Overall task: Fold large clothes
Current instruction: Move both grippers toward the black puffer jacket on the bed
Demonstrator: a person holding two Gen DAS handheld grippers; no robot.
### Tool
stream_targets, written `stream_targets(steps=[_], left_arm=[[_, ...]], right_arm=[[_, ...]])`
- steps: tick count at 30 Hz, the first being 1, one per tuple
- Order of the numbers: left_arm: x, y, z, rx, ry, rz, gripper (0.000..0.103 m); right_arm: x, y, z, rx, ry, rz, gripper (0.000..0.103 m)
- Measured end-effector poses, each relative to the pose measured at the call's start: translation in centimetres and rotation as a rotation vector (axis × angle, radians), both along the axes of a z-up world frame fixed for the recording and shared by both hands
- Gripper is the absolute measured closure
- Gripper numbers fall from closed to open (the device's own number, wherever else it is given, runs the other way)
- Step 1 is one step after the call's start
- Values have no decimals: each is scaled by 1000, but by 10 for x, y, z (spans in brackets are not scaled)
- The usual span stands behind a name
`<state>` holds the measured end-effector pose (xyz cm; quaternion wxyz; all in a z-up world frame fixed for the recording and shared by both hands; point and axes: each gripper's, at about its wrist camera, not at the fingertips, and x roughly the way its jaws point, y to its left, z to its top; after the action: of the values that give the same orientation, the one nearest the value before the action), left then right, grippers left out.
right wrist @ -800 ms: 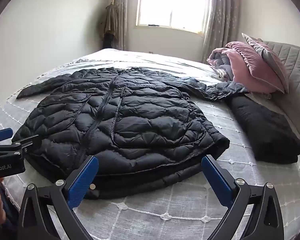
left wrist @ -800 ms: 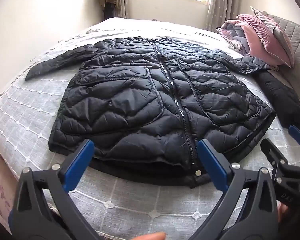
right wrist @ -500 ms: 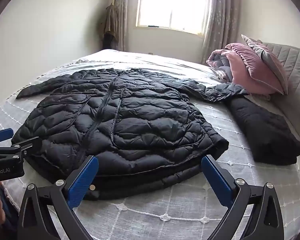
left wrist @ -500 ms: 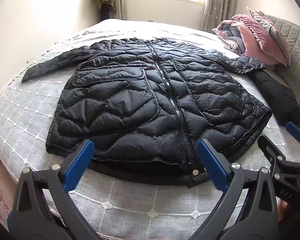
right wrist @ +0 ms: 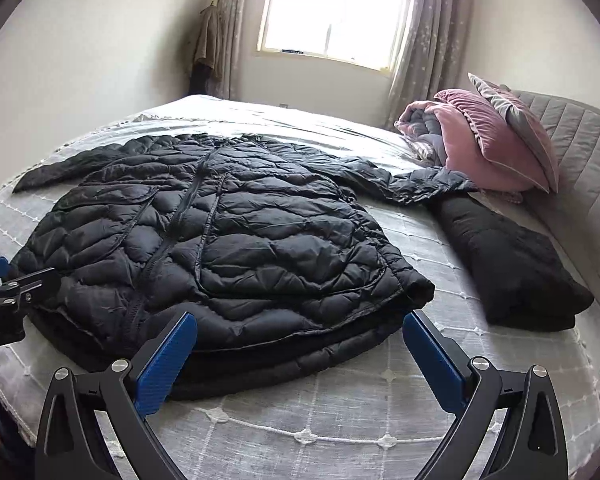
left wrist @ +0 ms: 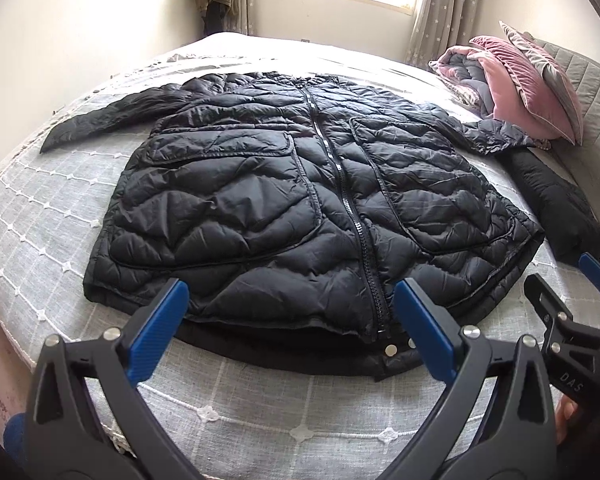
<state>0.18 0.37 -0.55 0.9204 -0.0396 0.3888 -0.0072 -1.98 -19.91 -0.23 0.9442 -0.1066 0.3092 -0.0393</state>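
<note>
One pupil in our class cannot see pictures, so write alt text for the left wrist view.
A black quilted jacket lies zipped and spread flat on a grey grid-patterned bed, sleeves out to both sides. The open left tongs hover just short of its hem, holding nothing; the right tongs show at the right edge. Pink pillows and a folded black garment lie to the right.

black plastic gripper frames, blue ridged pads (left wrist: 158,328), silver screws, white lettering, bare skin
</note>
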Motion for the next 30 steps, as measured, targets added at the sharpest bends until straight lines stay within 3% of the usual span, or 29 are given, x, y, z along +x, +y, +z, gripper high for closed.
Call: stream_targets(steps=[5, 11, 23, 30], left_arm=[[3, 2, -2, -45, 1, -15, 1], [7, 3, -7, -33, 46, -5, 1], [14, 12, -10, -55, 131, -32, 1], [16, 45, -1, -102, 103, 35, 1]], right_arm=[[1, -5, 0, 57, 16, -16, 0], [4, -7, -1, 48, 58, -35, 0], [8, -10, -4, 49, 52, -46, 0], [12, -20, -4, 55, 53, -67, 0]])
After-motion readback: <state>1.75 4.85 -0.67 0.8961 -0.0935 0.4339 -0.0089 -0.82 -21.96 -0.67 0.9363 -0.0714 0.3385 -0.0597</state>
